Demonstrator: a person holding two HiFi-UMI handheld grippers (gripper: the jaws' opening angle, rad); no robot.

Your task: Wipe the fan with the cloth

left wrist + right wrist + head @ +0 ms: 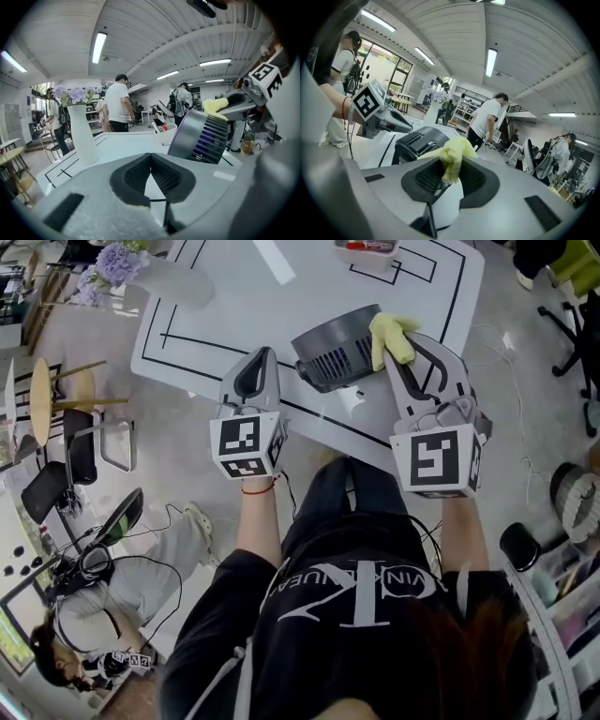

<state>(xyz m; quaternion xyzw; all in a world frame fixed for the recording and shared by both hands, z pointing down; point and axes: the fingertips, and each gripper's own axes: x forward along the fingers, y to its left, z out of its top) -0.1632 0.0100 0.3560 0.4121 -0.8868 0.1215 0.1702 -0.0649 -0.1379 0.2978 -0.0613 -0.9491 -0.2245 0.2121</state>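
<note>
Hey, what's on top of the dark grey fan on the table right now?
A crumpled yellow cloth, pinched between the jaws of the right gripper, sits on the upper rim of the dark grey round fan. The rim beneath the cloth is covered.

- From the person's head we look steeply down on the white bench, with the left gripper and right gripper close below us.
- Riding the left gripper, we look low along its jaws across the bench. The fan is near on our right.
- Riding the right gripper, we face the fan close ahead.
- All three views share the fan, and each gripper view catches the other gripper.
</note>
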